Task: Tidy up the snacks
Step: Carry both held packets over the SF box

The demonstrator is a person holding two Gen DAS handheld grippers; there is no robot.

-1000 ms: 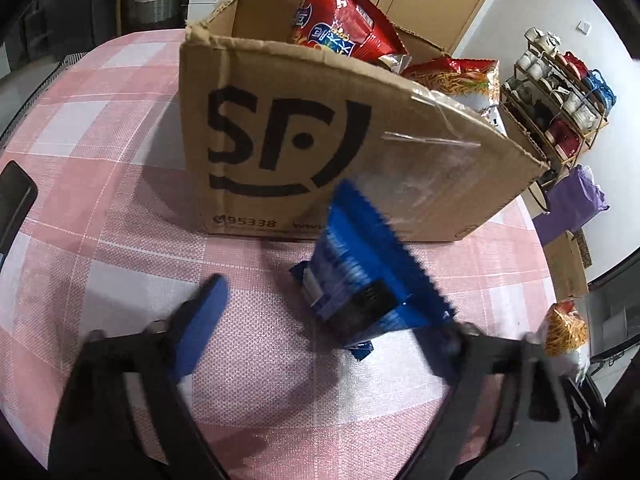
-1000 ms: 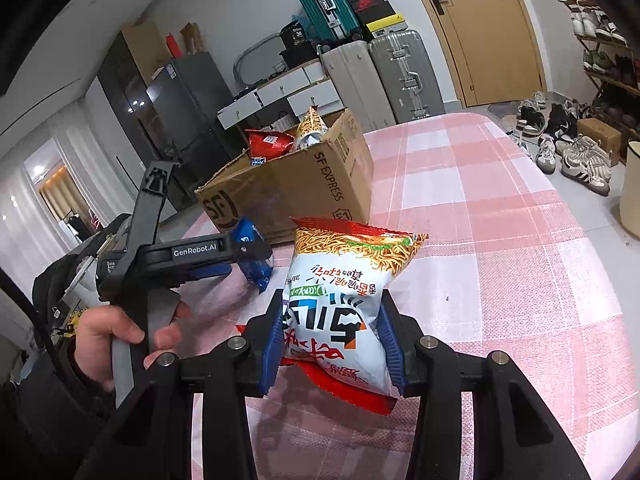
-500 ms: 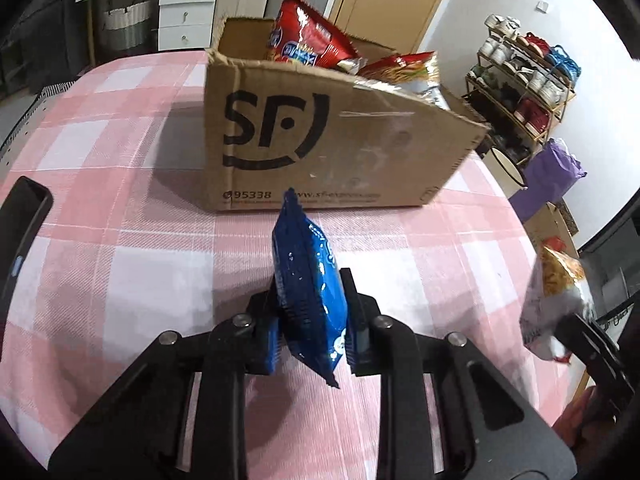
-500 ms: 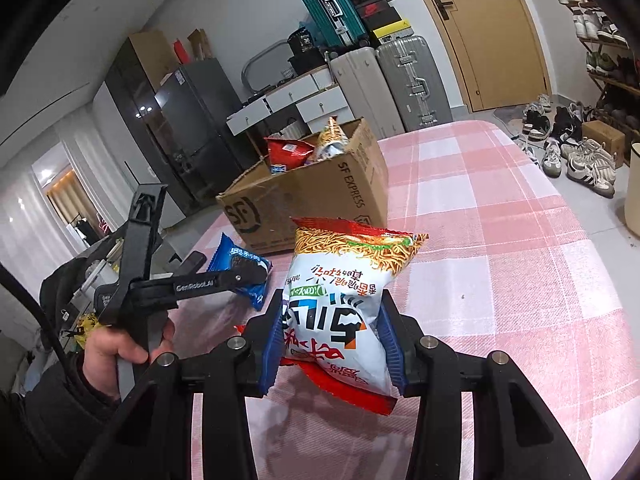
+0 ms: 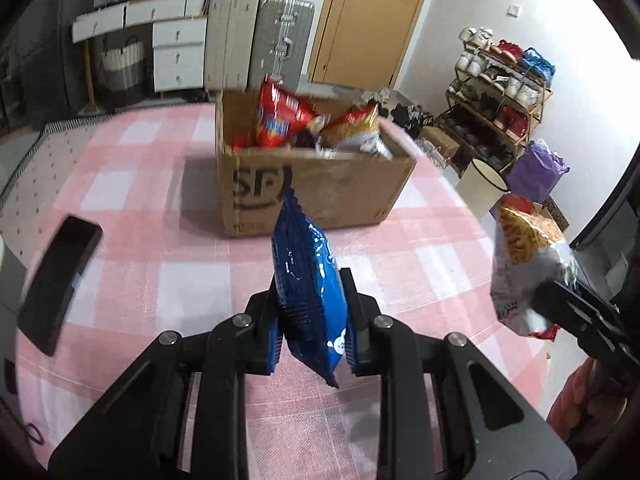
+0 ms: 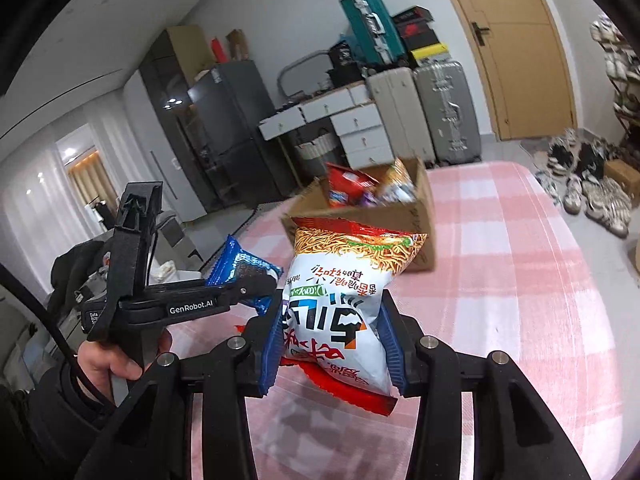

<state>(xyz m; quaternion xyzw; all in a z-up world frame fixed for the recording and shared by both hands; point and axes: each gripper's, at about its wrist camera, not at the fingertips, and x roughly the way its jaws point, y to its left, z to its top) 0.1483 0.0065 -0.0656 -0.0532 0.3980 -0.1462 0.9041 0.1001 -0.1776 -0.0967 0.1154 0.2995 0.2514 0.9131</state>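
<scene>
Ahead on the table (image 5: 168, 280) the box (image 5: 320, 188) sits open and part filled, presumably the goal, so each gripper carries a snack clear of the cloth: the right gripper (image 6: 332, 344) clamps the noodle bag (image 6: 344, 296), the left gripper (image 5: 312, 328) pinches the blue pack (image 5: 308, 280) edge-on.

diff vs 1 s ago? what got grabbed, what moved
The left gripper, open around the blue snack packet a second ago, has shut on it and lifted it off the pink checked table. The right gripper has risen a little. Unchanged: it keeps its grip on the noodle snack bag; the cardboard box and black phone stay put.
</scene>
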